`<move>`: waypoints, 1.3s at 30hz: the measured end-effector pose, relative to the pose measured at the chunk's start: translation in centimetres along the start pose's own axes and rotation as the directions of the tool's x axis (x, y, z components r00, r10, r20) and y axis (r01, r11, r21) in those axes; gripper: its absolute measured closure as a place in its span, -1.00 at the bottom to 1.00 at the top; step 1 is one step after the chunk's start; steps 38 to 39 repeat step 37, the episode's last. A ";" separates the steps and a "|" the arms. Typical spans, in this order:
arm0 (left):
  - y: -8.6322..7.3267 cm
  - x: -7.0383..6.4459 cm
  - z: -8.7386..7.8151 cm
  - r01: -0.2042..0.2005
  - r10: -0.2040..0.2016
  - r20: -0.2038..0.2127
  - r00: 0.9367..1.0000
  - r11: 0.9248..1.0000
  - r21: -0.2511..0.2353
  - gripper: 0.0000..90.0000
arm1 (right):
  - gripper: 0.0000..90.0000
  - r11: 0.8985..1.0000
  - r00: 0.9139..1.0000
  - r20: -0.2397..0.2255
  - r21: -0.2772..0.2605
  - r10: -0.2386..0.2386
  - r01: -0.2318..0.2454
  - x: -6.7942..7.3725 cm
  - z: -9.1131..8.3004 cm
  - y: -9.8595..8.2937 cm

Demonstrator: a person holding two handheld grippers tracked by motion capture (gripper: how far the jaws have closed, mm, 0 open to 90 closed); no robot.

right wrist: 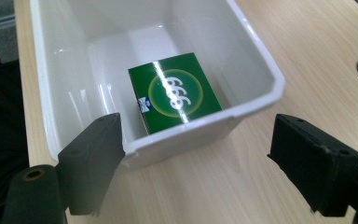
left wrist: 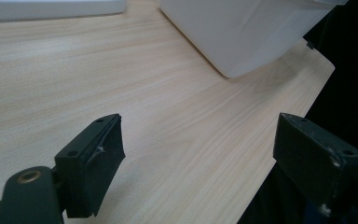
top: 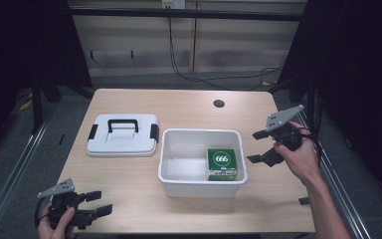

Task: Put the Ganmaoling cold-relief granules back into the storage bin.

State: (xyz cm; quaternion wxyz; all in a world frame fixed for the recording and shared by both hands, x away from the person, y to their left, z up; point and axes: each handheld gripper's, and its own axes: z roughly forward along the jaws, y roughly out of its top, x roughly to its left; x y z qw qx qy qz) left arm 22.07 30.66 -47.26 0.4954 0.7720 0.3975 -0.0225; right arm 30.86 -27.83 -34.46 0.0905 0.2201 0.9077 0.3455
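High view: I'm working at the table (top: 189,104), with the white bin (top: 201,183) sitting mid-table and its lid (top: 123,134) lying flat just left of it, off so the bin stays reachable. The green box (top: 222,162) is resting in the bin's right part, against the wall. I'm hovering my right gripper (top: 261,147) beside the bin's right rim, jaws spread, empty, probably lining up on the box. I'm parking my left gripper (top: 101,203) at the near left edge, jaws also apart, out of the way.

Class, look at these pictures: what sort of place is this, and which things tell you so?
Probably a lab or test workshop: a bare wooden table between metal frame rails, cables trailing on the floor, and dark surrounds.
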 end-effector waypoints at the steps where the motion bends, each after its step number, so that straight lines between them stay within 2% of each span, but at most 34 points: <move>1: 0.0 0.0 0.0 0.003 -0.003 -0.001 1.000 1.000 0.000 -0.64 | -0.63 1.000 1.000 0.002 -0.022 0.013 -0.013 0.0 -0.2 -0.3; 5: 0.0 0.0 0.0 0.004 -0.004 -0.002 1.000 1.000 -0.001 -0.64 | -0.63 0.998 0.998 0.027 -0.043 0.054 -0.052 0.3 -0.5 -1.7; 7: 0.0 0.0 0.1 0.007 -0.007 -0.002 1.000 1.000 -0.001 -0.64 | -0.63 0.997 0.996 0.055 -0.043 0.070 -0.068 0.5 -0.6 -2.3; 9: 0.0 -0.1 0.1 0.007 -0.007 -0.002 1.000 1.000 0.000 -0.64 | -0.63 0.994 0.994 0.061 -0.066 0.086 -0.081 0.6 -0.8 -2.9; 14: 0.0 0.0 0.1 0.006 -0.006 -0.003 1.000 1.000 -0.003 -0.64 | -0.63 0.988 0.987 0.111 -0.113 0.117 -0.104 1.1 -1.5 -4.3; 18: 0.0 0.0 0.1 0.005 -0.005 -0.005 1.000 1.000 -0.003 -0.64 | -0.63 0.985 0.984 0.120 -0.127 0.133 -0.118 1.6 -1.8 -5.4; 22: 0.0 -0.1 0.1 0.007 -0.007 -0.002 1.000 1.000 -0.003 -0.64 | -0.63 0.977 0.976 0.135 -0.152 0.172 -0.151 2.2 -1.8 -7.8; 24: 0.0 -0.1 0.1 0.006 -0.006 -0.004 1.000 1.000 -0.005 -0.64 | -0.63 0.966 0.972 0.117 -0.185 0.203 -0.179 2.3 -2.0 -8.9; 28: 0.1 0.0 0.0 0.002 -0.002 -0.002 1.000 1.000 -0.005 -0.64 | -0.64 0.956 0.963 0.139 -0.215 0.230 -0.198 2.8 -2.1 -10.3; 31: 0.1 -0.1 0.0 -0.001 0.001 0.002 1.000 1.000 -0.008 -0.64 | -0.69 0.944 0.951 0.161 -0.247 0.263 -0.219 2.9 -1.8 -11.6; 33: 0.0 -0.1 0.0 0.003 -0.003 0.002 1.000 1.000 -0.009 -0.64 | -0.69 0.933 0.944 0.149 -0.257 0.294 -0.250 2.9 -1.3 -12.6; 35: 0.1 -0.1 0.0 0.006 -0.006 0.001 1.000 1.000 -0.010 -0.64 | -0.71 0.930 0.937 0.155 -0.252 0.312 -0.267 2.8 -0.9 -13.2; 36: 0.1 -0.1 0.0 0.006 -0.006 0.001 1.000 1.000 -0.009 -0.64 | -0.71 0.926 0.938 0.131 -0.249 0.321 -0.282 2.8 -0.7 -13.4; 39: 0.1 -0.1 0.0 0.006 -0.006 0.001 1.000 1.000 -0.009 -0.64 | -0.71 0.926 0.938 0.131 -0.249 0.321 -0.282 2.8 -0.7 -13.4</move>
